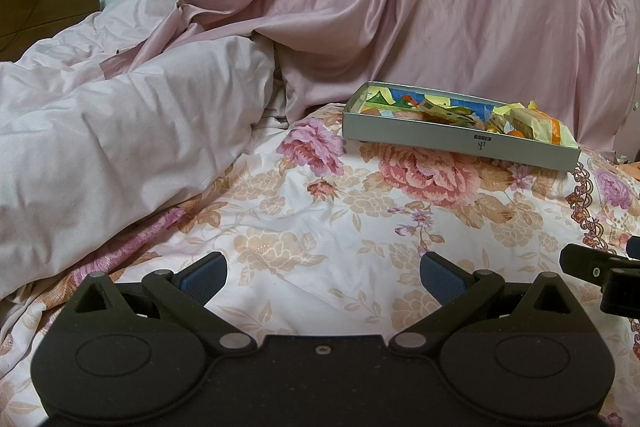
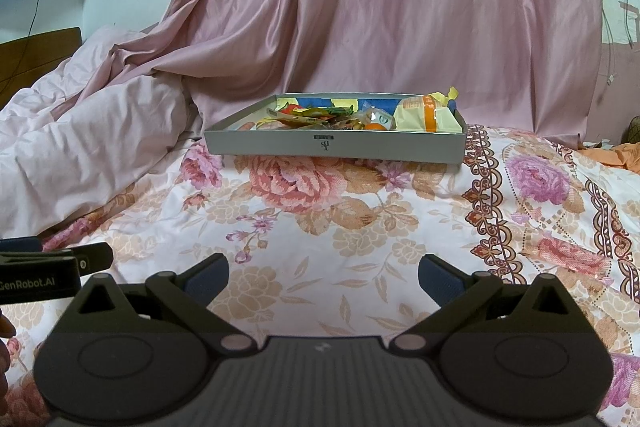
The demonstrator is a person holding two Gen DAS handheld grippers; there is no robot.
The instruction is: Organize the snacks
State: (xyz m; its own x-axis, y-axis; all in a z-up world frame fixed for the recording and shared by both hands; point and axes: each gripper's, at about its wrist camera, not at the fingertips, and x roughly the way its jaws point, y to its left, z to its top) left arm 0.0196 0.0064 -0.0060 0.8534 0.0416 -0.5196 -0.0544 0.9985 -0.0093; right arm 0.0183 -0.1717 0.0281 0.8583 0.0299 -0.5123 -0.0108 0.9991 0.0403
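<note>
1. One shallow grey cardboard tray (image 2: 334, 147) with a small dark logo on its front wall sits on the floral-printed bedspread (image 2: 360, 227), at the far side of the bed, just in front of the hanging pink satin drape (image 2: 380, 7).
2. All the snacks in view lie inside that tray. One pale-yellow wrapped cake with an orange band (image 2: 426, 117) fills its right end. To the left of it sits a jumble of small crinkled wrappers (image 2: 316, 115) in green, orange and yellow – too tangled to count. One small round orange piece (image 2: 376, 127) shows between the jumble and the cake.
3. From the left wrist view the same tray (image 1: 460, 143) appears up and to the right, with the banded cake (image 1: 536, 127) at its right end.
4. Two grippers are in view. The left gripper (image 1: 323, 277) hovers low over the bedspread, its two blue-padded fingers (image 1: 206, 277) spread wide with nothing between them.
5. The right gripper (image 2: 323, 277) is likewise released – both padded fingers (image 2: 440, 277) apart and holding nothing, pointed straight at the tray, well short of it.
6. Each gripper shows at the edge of the other's view, so the two sit side by side.
7. One rumpled pale-pink duvet (image 1: 120, 147) is heaped to the left of the tray, apart from it.
</note>
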